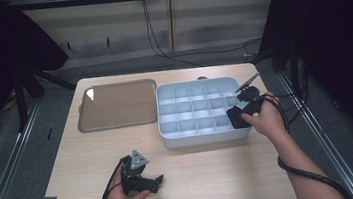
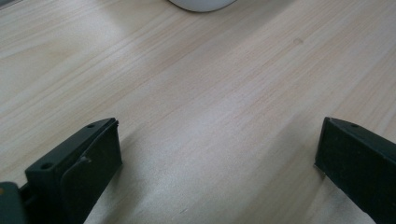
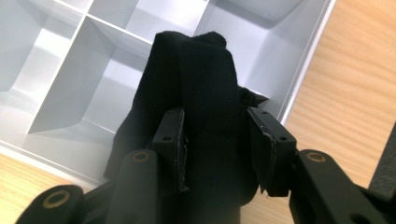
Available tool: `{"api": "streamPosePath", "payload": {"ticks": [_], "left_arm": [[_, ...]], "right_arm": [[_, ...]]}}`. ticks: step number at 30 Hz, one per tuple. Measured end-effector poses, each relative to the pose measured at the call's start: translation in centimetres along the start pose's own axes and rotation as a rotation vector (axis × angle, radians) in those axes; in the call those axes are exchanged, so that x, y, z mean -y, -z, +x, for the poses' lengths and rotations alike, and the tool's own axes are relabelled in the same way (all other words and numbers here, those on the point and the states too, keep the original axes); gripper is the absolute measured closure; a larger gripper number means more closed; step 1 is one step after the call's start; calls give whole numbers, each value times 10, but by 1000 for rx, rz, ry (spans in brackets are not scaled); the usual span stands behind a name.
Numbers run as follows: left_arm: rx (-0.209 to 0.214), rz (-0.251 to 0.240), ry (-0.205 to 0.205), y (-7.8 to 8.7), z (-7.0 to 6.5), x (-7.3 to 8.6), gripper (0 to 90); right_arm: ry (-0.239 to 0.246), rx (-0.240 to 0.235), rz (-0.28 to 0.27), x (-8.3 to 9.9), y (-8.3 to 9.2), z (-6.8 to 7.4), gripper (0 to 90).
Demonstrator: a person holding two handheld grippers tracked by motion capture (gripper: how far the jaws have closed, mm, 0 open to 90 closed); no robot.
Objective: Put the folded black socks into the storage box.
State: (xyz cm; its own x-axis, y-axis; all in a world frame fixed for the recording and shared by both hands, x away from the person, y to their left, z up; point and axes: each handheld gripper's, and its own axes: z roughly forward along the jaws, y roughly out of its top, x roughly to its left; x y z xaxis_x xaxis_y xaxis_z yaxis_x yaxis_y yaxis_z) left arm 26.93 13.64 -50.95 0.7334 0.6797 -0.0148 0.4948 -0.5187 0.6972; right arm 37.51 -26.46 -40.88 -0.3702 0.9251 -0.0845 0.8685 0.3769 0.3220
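A white organiser box (image 1: pixel 204 137) with several small compartments stands on the right half of the wooden table. My right gripper (image 1: pixel 240 115) hangs over its near right corner, shut on a bundle of black cloth (image 1: pixel 236 119). In the right gripper view the black cloth (image 3: pixel 196 60) rises between the two pads of the right gripper (image 3: pixel 215 113), which press on it from both sides above an empty corner compartment (image 3: pixel 275 60). My left gripper (image 1: pixel 156 181) rests low at the table's front left. Its jaws stand wide apart in the left gripper view, where the left gripper (image 2: pixel 219 122) has only bare wood between them.
A shallow brown tray (image 1: pixel 117 105) lies to the left of the box, with nothing in it. The rounded corner of the white box (image 2: pixel 201 3) peeks in ahead of the left gripper. Cables trail off the table's far edge and from both hands.
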Motion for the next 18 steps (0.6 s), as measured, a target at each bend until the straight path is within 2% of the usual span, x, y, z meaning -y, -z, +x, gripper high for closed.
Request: {"api": "streamPosePath", "payload": {"ticks": [7,9,18], "left_arm": [[-2,1,3,0,0,0,0],[-1,-1,3,0,0,0,0],[-3,0,4,0,-1,0,0]], "right_arm": [[13,46,4,-4,7,0,443],[0,40,3,-4,8,-2,413],[-15,12,-2,-5,17,-7,391]]}}
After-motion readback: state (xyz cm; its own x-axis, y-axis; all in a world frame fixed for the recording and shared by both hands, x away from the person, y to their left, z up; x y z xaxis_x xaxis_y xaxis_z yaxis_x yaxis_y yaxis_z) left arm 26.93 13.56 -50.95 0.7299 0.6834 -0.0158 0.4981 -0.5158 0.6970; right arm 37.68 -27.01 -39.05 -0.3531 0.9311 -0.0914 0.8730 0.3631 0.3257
